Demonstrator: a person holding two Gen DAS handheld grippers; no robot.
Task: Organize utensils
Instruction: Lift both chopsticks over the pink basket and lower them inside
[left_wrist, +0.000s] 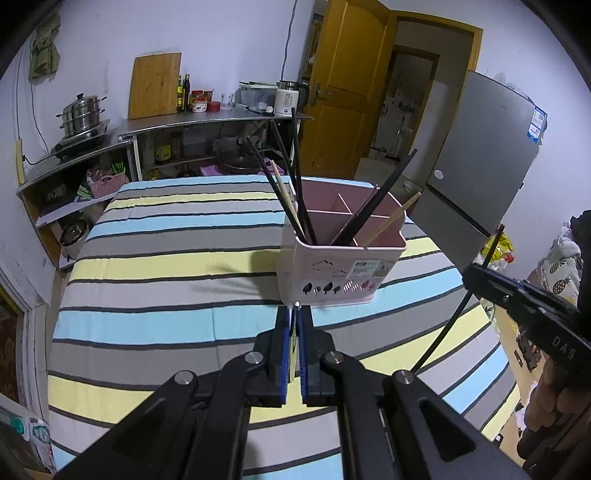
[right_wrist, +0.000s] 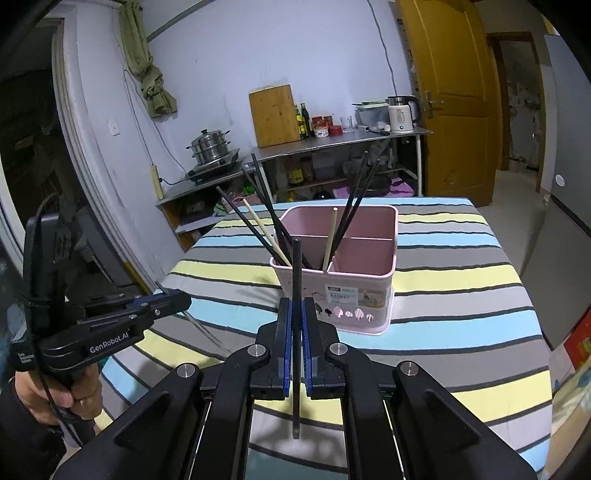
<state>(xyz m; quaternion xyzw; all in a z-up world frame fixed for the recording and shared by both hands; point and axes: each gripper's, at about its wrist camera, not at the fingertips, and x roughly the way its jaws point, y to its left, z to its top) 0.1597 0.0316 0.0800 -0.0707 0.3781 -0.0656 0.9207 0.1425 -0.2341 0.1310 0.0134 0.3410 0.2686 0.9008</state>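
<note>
A striped cloth (left_wrist: 166, 266) is spread over the worktop, and behind it a fridge (left_wrist: 487, 155), an open door (left_wrist: 343, 85), a steel shelf (right_wrist: 332, 144) with a cutting board (right_wrist: 275, 114), a kettle (right_wrist: 400, 112) and a steamer pot (right_wrist: 210, 146) are seen. The pink holder (right_wrist: 354, 280) is set near the middle of the cloth, divided into compartments; black and pale chopsticks (right_wrist: 266, 225) are leaned in its left and middle sections, fanning outward. The right claw (right_wrist: 296, 321) is clenched on a black chopstick (right_wrist: 296, 332), held upright just in front of the holder, so that part of the near wall is covered. The left claw (left_wrist: 294, 325) is closed on a thin metallic utensil (left_wrist: 295, 314), held edge-on and hard to identify; its tip is seen just before the holder's base. In the right wrist view this utensil is shown as a thin rod slanting down toward the cloth. The holder's bottom and the chopsticks' lower ends are hidden by its walls.
</note>
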